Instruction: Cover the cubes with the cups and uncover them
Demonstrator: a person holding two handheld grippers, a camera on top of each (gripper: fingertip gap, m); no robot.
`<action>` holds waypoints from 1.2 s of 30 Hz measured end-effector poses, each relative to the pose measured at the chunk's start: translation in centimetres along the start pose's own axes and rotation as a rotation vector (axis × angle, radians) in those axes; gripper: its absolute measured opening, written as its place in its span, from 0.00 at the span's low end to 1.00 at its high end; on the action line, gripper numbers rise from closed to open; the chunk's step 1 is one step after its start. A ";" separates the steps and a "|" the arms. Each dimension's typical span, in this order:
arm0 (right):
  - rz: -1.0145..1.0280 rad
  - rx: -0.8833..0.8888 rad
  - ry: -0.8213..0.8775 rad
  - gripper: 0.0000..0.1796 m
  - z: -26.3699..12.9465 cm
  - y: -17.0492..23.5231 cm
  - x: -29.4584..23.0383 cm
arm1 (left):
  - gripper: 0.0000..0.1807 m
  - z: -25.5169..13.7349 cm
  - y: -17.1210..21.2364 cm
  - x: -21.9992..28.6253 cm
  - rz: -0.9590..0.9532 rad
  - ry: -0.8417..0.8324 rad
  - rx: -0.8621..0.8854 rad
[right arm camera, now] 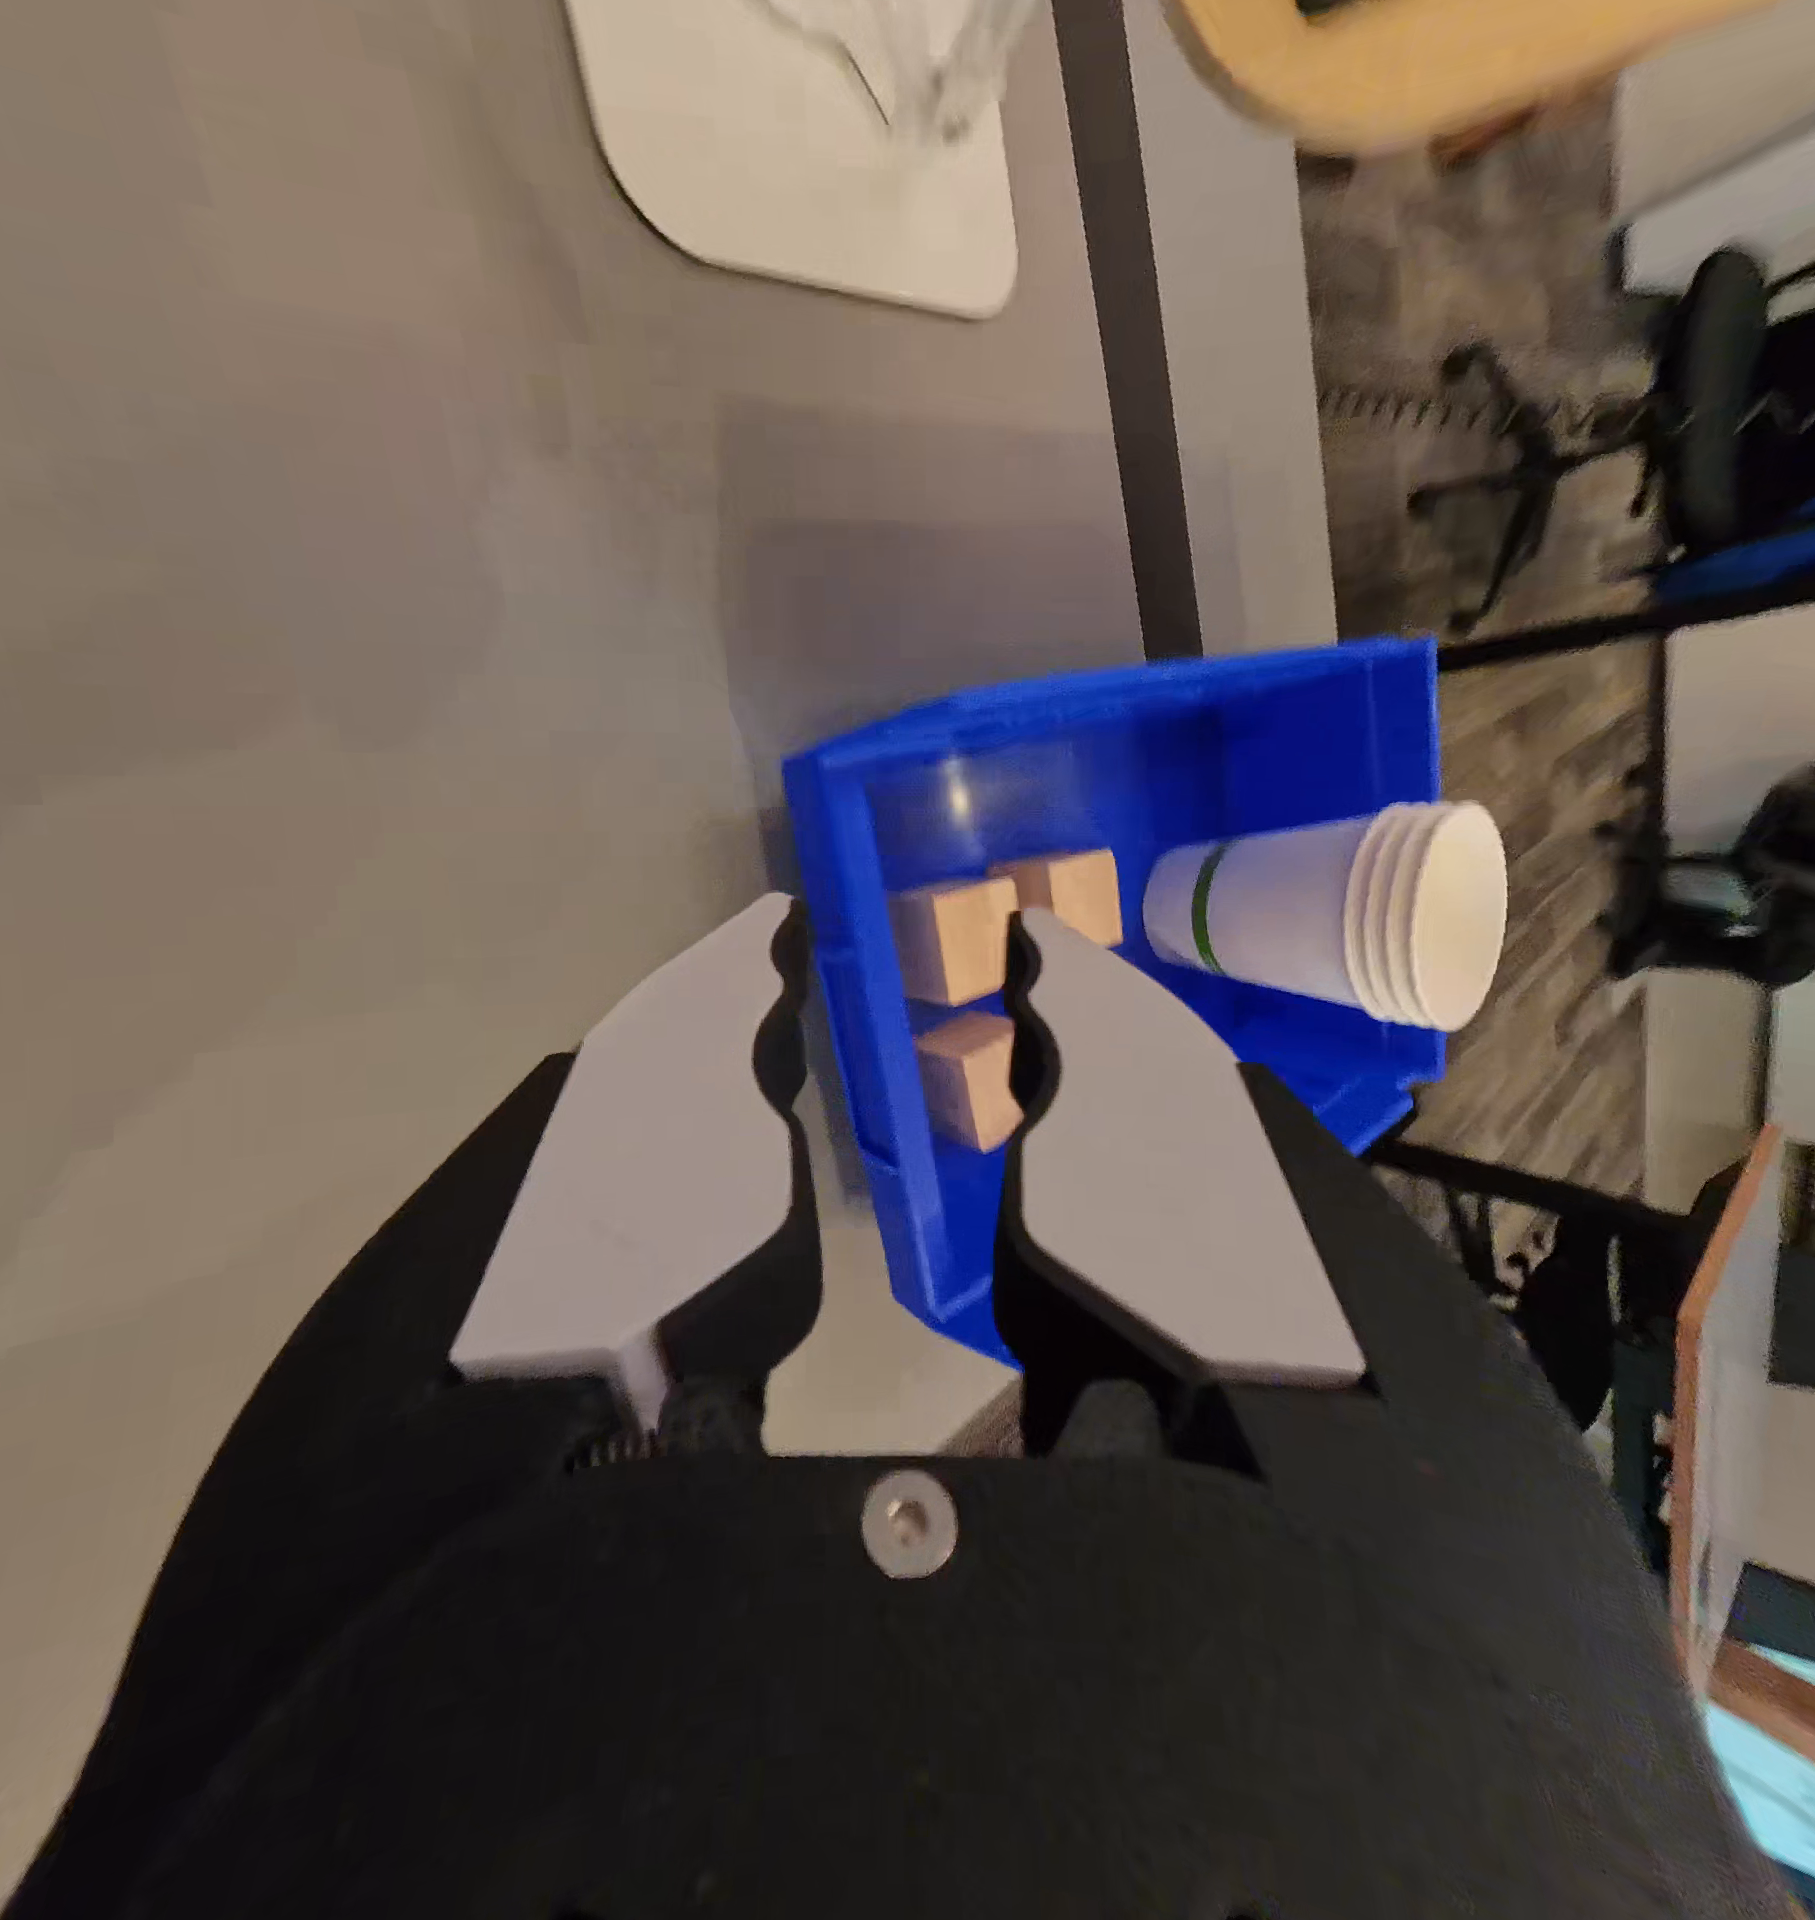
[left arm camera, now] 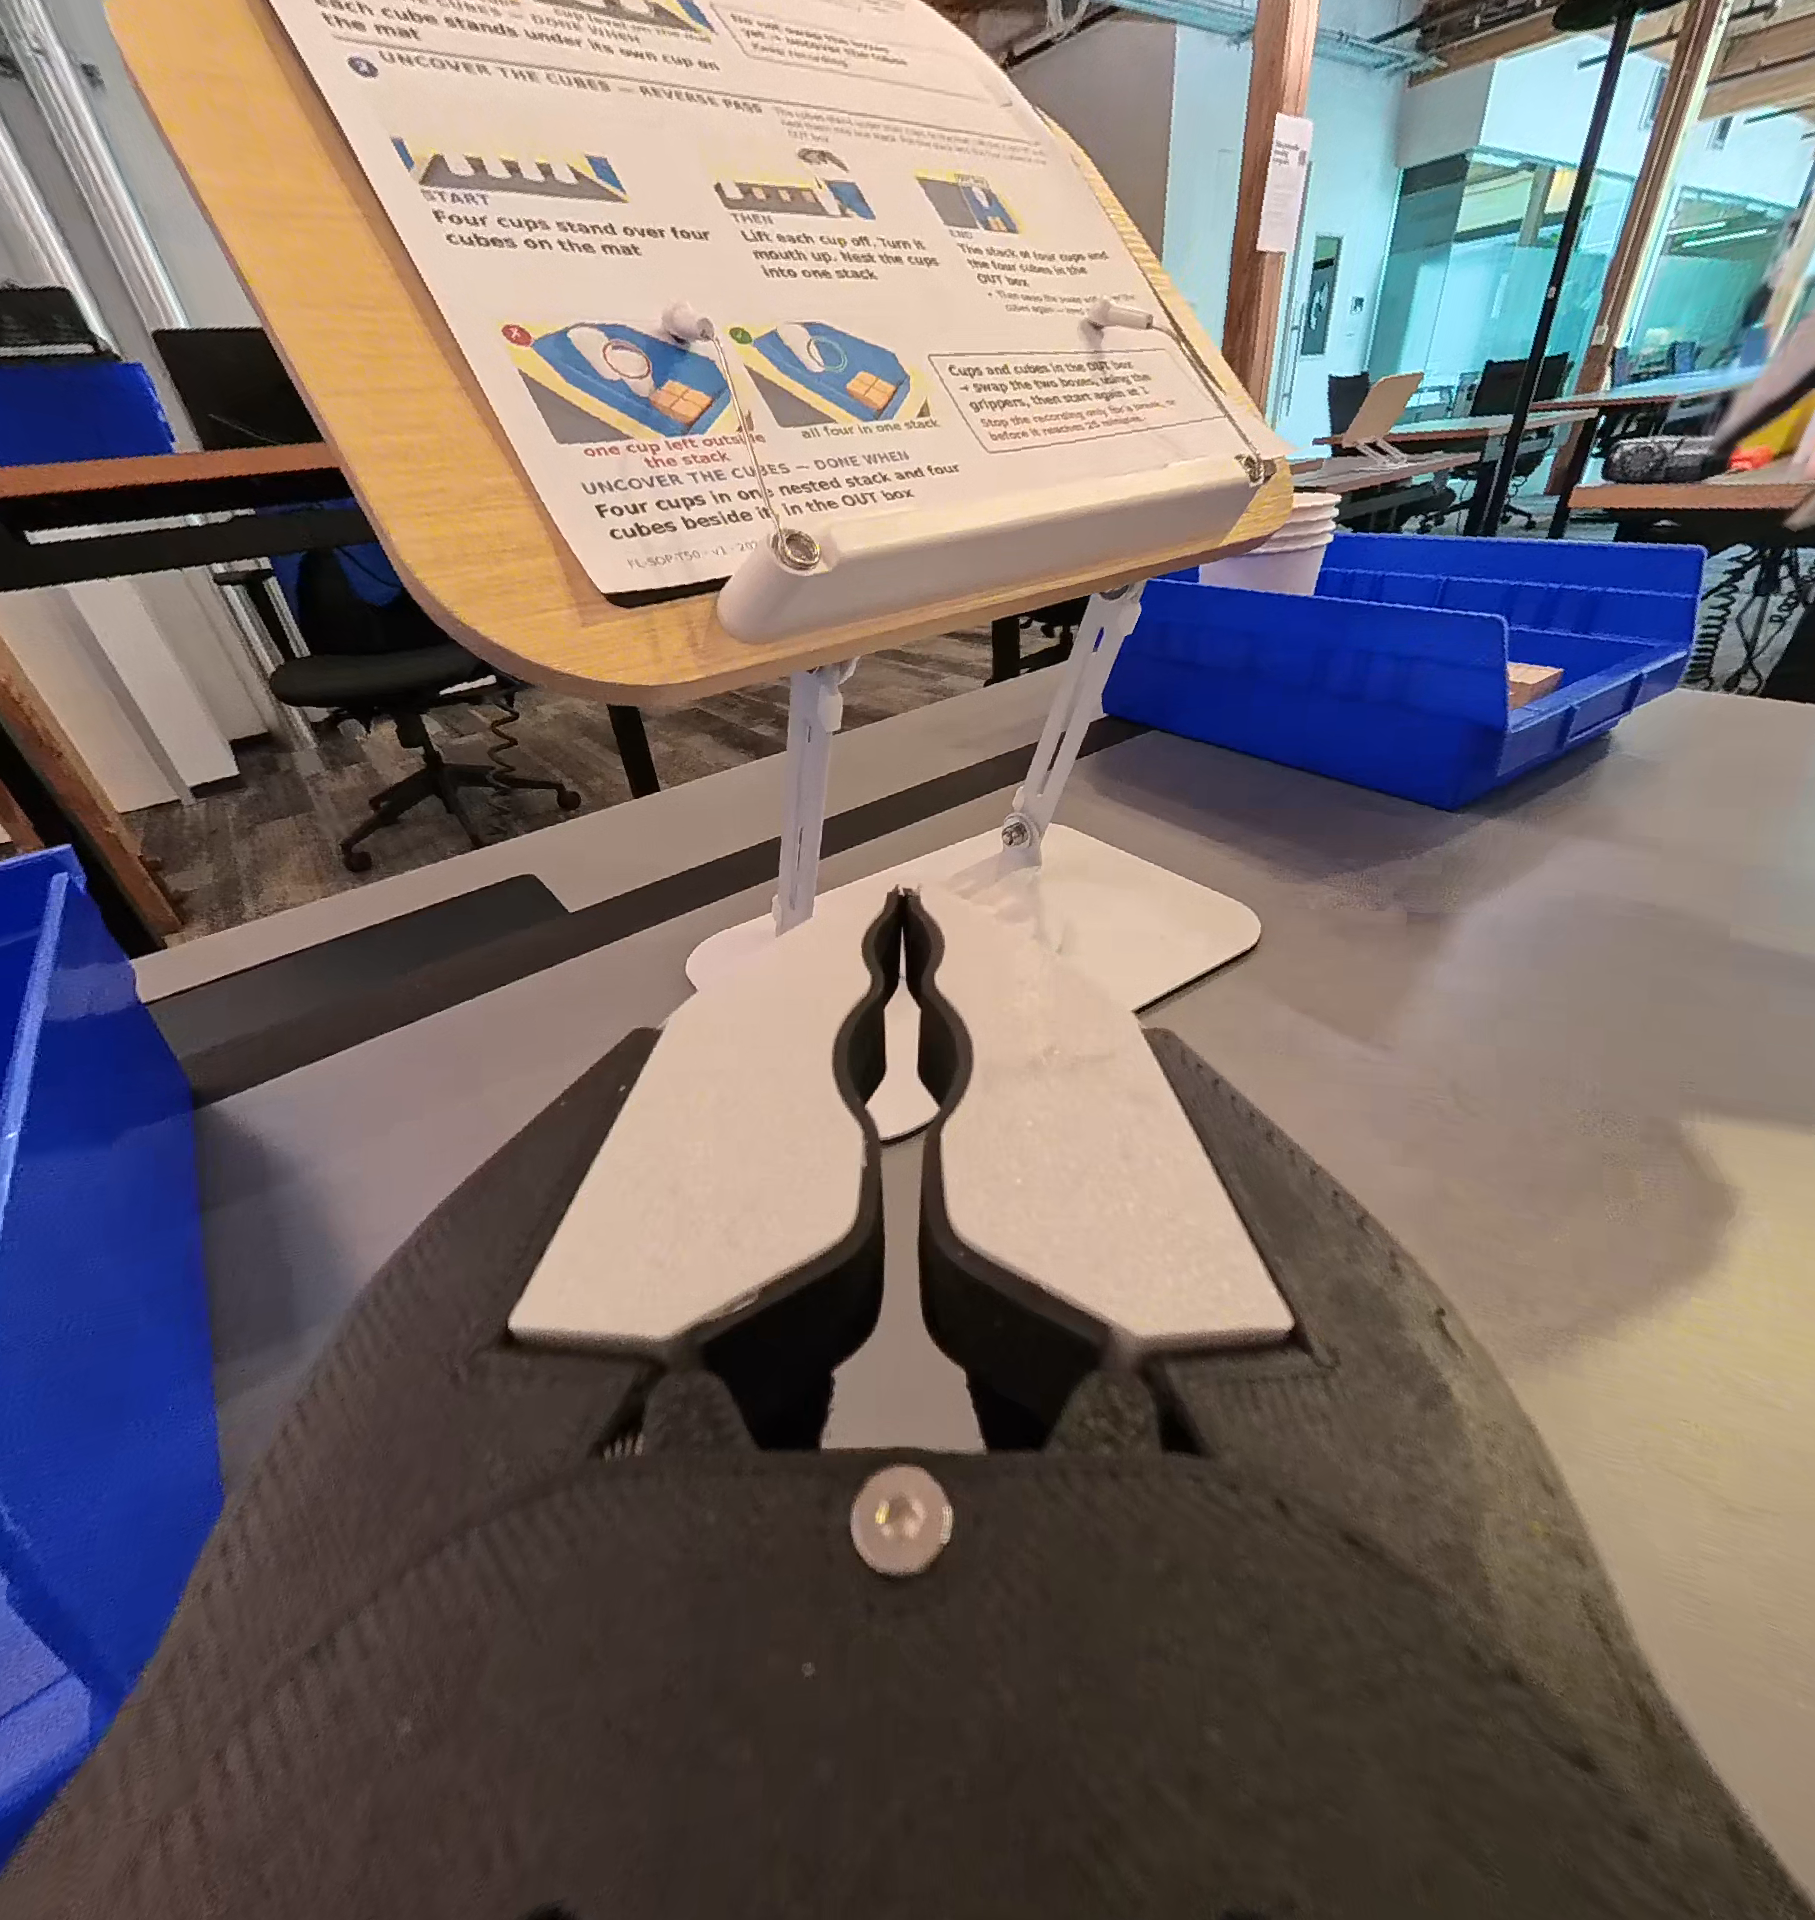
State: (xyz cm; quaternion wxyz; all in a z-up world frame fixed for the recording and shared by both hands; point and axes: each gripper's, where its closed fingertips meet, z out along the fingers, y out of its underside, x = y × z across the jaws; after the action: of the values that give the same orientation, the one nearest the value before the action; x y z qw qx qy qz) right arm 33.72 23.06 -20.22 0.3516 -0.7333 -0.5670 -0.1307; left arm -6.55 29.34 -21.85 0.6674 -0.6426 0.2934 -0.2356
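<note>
The left tool (left arm camera: 903,914) is clenched on nothing: its two fingers meet at the tips, with only the wavy gap behind them showing the counter (left arm camera: 1505,1091) below. It hangs low over the grey surface, apparently parked while the other tool works. Just beyond its tips sits the white base plate (left arm camera: 1173,925) of a reading stand, whose wooden board (left arm camera: 383,436) tilts an instruction sheet (left arm camera: 778,312) toward the operator. To the tool's left, a blue bin (left arm camera: 41,1247) stands close by; its contents are out of view. Farther off to the right lies a second blue bin (left arm camera: 1402,675).

The right tool (right arm camera: 908,914) is released, fingers spread, and is rolled sideways above that second bin (right arm camera: 851,935), looking down into it. Directly ahead, between and just past the fingertips, lie wooden cubes (right arm camera: 965,951), three of them visible, grouped against the bin's near wall. One fingertip overlaps the group, so a fourth cube may be hidden. Beyond the cubes, in the same bin, stands a nested stack of white paper cups (right arm camera: 1298,914), mouth up, one with a green band. Nesting keeps the cups compact beside the cubes.

Judged from this layout, no cube is covered, and the open right tool appears aligned for a pick from the bin.
</note>
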 end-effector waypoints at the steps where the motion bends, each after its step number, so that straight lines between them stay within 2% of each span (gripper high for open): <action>1: -0.008 0.020 0.006 0.16 0.2 -0.5 -1.2 | 0.00 0.0 0.0 0.0 0.002 -0.001 -0.001; 4: 0.007 0.052 -0.008 0.04 1.0 -2.0 -4.7 | 0.00 0.0 -0.1 0.1 -0.001 0.003 0.008; 6: 0.036 0.076 -0.018 0.00 1.6 -3.2 -6.3 | 0.00 0.0 -0.2 0.2 -0.003 0.004 0.010; 11: 0.182 0.190 0.042 0.00 2.6 -7.1 -7.5 | 0.00 0.2 -0.5 0.2 0.008 -0.013 0.016; 15: 0.365 0.270 0.174 0.00 3.4 -9.8 -6.1 | 0.00 0.7 -0.1 -0.3 -0.008 -0.057 -0.003; 18: 0.487 0.322 0.208 0.00 4.4 -11.1 -5.6 | 0.00 1.4 0.4 0.0 -0.037 -0.066 -0.031; 23: 0.647 0.385 0.242 0.00 5.5 -11.8 -4.8 | 0.00 2.6 1.1 1.1 -0.060 -0.099 -0.087; 28: 0.713 0.373 0.320 0.00 6.3 -10.7 -4.4 | 0.00 3.6 0.8 2.7 -0.038 -0.111 -0.078; 32: 0.755 0.334 0.384 0.09 6.9 -9.3 -4.0 | 0.01 4.0 0.7 3.3 -0.035 -0.150 -0.075; 34: 0.799 0.316 0.432 0.22 7.3 -8.3 -3.5 | 0.06 4.2 0.8 3.0 -0.030 -0.189 -0.080; 36: 0.817 0.292 0.470 0.33 7.8 -7.5 -3.2 | 0.15 4.3 0.9 2.7 -0.037 -0.231 -0.085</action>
State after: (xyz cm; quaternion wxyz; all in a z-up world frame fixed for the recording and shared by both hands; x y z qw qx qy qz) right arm 24.13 26.66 -24.93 0.5916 -0.7895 -0.1507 -0.0632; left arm -1.68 30.66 -23.01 0.6646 -0.6984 0.2121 -0.1597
